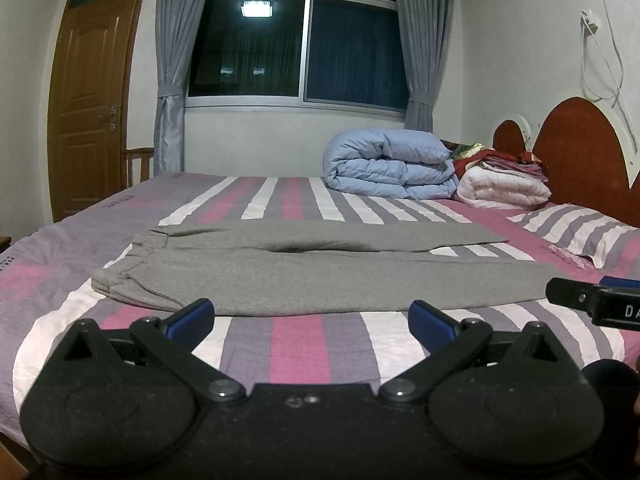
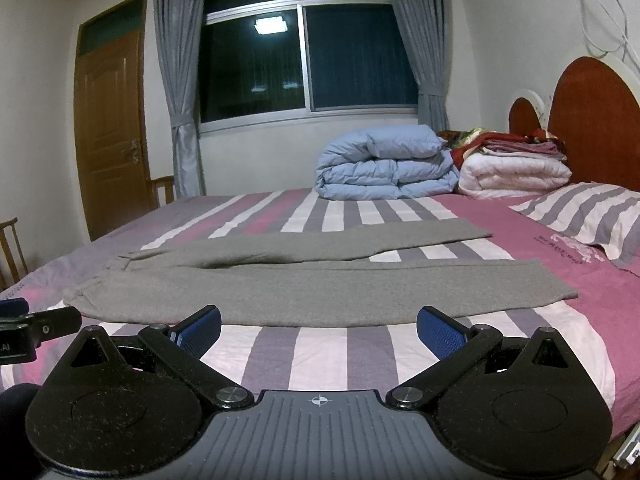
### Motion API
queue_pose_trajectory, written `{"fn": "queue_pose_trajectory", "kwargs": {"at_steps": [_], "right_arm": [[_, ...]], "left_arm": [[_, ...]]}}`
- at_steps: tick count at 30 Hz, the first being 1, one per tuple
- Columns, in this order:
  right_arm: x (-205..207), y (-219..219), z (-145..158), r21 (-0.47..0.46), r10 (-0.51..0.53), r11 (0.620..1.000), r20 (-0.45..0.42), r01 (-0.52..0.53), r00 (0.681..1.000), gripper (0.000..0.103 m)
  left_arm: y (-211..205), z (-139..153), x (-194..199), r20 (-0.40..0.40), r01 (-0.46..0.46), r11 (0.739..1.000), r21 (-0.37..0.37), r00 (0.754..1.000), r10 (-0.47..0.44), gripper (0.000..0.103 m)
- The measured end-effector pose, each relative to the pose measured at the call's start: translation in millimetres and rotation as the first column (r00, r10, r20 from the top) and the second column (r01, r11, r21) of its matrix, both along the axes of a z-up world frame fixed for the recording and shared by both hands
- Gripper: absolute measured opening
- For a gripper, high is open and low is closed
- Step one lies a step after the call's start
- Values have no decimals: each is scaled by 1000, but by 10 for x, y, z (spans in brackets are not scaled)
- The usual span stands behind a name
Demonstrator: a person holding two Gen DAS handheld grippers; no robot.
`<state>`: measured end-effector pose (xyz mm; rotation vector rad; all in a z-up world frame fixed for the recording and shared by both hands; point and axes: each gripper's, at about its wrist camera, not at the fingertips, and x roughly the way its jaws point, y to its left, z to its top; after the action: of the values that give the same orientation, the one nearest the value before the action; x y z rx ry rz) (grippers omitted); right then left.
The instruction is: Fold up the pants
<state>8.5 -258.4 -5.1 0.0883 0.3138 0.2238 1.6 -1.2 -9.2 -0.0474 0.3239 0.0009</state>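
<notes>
You get dim warm indoor light, ceiling lamp [image 1: 257,7] glaring in the dark window [image 1: 296,46], soft shadows, bowed edges, black corners, sharp focus

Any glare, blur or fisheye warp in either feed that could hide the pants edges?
Left wrist view: the ceiling lamp's reflection glares only in the dark window; the grey pants are evenly lit and sharp, with the door frame bowed by the fisheye. Right wrist view: same reflection, pants hems clear, black vignette at the corners.
</notes>
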Motion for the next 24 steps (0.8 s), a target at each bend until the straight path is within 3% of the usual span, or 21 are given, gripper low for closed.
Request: {"fn": "queue_pose_trajectory", "kwargs": {"at_steps": [24], "right_arm": [[0, -3, -3, 2, 0, 1000, 0, 0, 1000, 103]], "left_arm": [[65, -28, 9, 1, -14, 1000, 13, 1000, 14, 97]]}}
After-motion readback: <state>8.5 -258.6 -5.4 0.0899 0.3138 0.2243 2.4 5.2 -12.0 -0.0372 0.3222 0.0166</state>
